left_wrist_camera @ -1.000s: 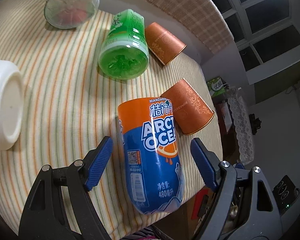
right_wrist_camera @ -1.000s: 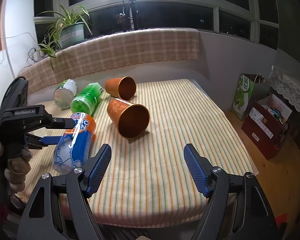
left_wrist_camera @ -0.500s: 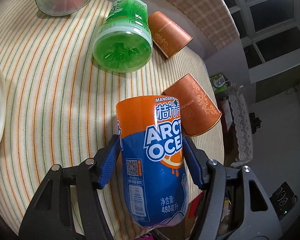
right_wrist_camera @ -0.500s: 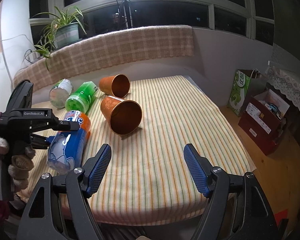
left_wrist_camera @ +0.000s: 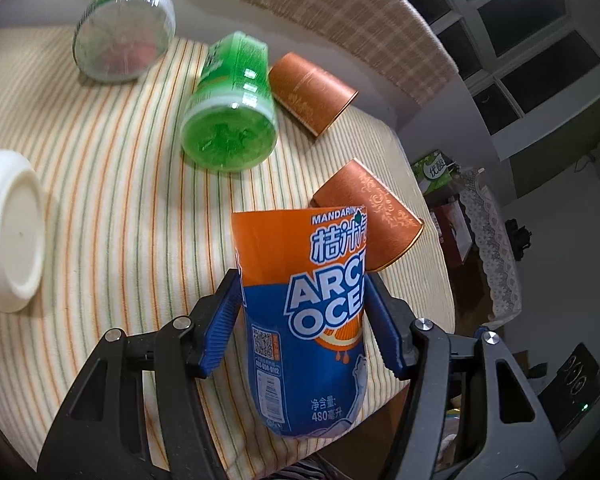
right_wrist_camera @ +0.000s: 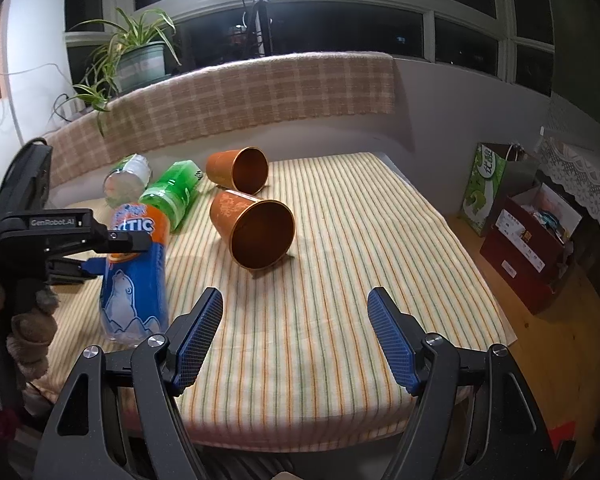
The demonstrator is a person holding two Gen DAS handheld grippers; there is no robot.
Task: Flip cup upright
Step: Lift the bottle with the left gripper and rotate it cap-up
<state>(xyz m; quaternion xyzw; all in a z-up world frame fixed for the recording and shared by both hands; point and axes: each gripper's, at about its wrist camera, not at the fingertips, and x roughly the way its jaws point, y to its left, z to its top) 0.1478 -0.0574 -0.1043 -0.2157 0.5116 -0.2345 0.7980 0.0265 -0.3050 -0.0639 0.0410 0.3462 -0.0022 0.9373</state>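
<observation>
My left gripper (left_wrist_camera: 302, 316) is shut on an orange-and-blue Arctic Ocean cup (left_wrist_camera: 306, 312) and holds it tilted, nearly upright, with its base near the table's front edge; it also shows in the right wrist view (right_wrist_camera: 136, 272). Two brown paper cups lie on their sides: a near one (right_wrist_camera: 254, 234) (left_wrist_camera: 374, 212) and a far one (right_wrist_camera: 238, 170) (left_wrist_camera: 310, 92). My right gripper (right_wrist_camera: 294, 338) is open and empty above the striped tablecloth (right_wrist_camera: 340, 240), in front of the near brown cup.
A green cup (left_wrist_camera: 230, 116) (right_wrist_camera: 172, 196) and a clear cup (left_wrist_camera: 122, 38) (right_wrist_camera: 126, 178) lie on their sides at the back left. A white bowl (left_wrist_camera: 8, 228) lies on its side at the left. Boxes (right_wrist_camera: 528, 240) stand on the floor to the right.
My left gripper closed on the Arctic Ocean cup and has tipped it up from lying on its side toward upright. My right gripper has not moved.
</observation>
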